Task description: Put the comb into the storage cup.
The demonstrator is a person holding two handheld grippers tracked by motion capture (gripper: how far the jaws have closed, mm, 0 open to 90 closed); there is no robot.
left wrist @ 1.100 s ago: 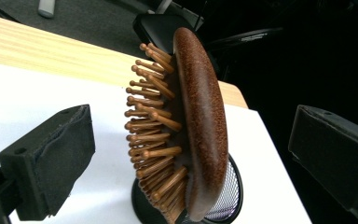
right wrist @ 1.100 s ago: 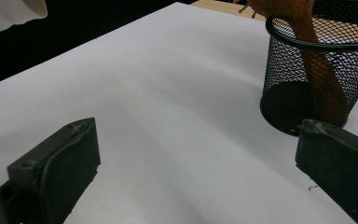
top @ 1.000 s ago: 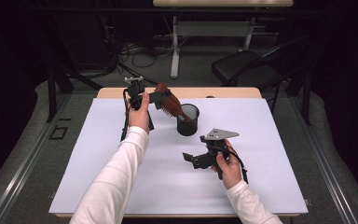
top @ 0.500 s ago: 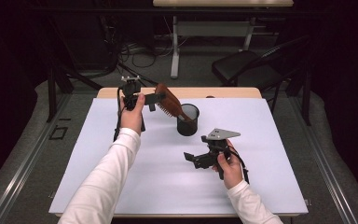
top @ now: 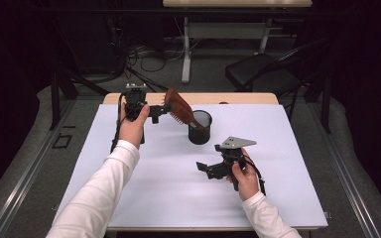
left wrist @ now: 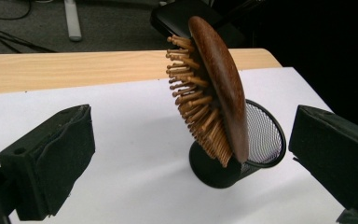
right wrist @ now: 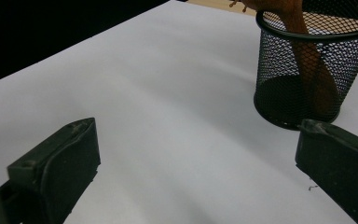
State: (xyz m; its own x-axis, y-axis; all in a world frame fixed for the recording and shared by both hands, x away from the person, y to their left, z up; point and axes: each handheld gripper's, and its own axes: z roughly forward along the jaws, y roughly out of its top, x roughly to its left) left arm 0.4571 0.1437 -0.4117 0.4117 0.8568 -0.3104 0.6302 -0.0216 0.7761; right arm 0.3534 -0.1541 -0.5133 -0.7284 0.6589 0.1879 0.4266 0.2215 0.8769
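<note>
Covering the table [top: 129,198], a white sheet; dark room, chair [top: 263,74] behind | hairbrush [left wrist: 214,93] leans handle-down in mesh cup [left wrist: 261,140], just ahead of left gripper [top: 161,110], jaws apart, empty | right gripper [top: 206,168] released, nearer.

A reddish-brown wooden hairbrush [left wrist: 223,84] with tan bristles stands in a black mesh cup [left wrist: 261,140] on a white table [top: 154,188].

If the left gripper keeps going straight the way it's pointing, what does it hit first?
Probably the wooden hairbrush leaning out of the mesh cup; it stands between the open left gripper jaws' line, though depth is unclear.
</note>
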